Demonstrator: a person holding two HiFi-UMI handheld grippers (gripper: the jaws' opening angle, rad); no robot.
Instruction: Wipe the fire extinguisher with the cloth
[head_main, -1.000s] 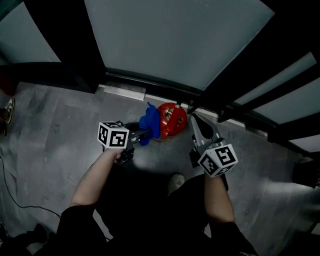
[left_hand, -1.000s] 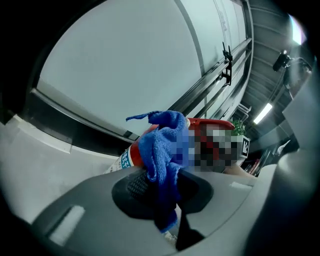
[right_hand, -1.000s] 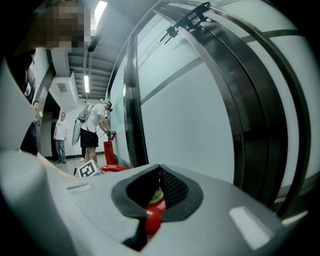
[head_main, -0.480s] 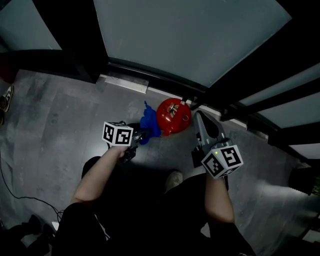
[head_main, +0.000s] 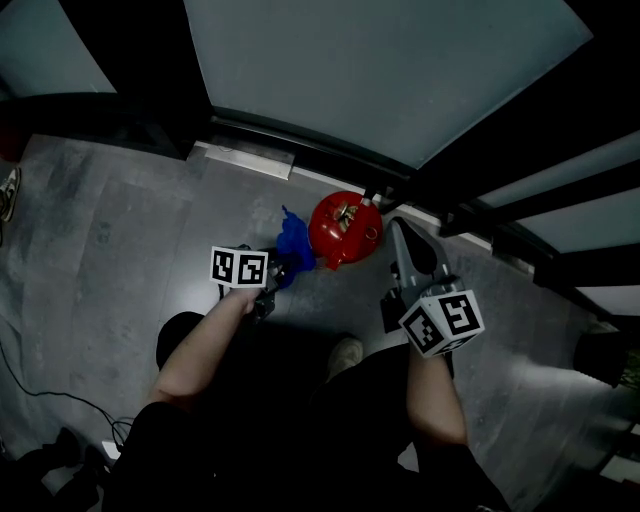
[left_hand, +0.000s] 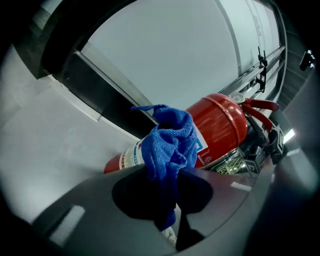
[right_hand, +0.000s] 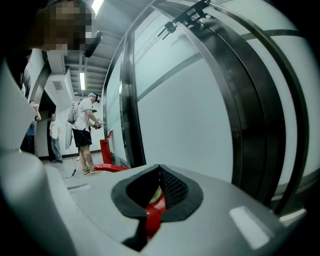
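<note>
Both grippers are working at the fire extinguisher (head_main: 340, 232), which is standing on the grey floor (head_main: 120, 230) at the foot of the glass wall (head_main: 380, 70).
The left gripper (head_main: 278, 272) is pinching the blue cloth (left_hand: 170, 142) tight and pressing it against the red cylinder's left side, while the right gripper (head_main: 392, 232) is clamping its jaws on the red handle (right_hand: 154, 215) at the top.

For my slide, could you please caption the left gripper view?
Left gripper, shut on a blue terry cloth, before the red cylindrical fire extinguisher.
</note>
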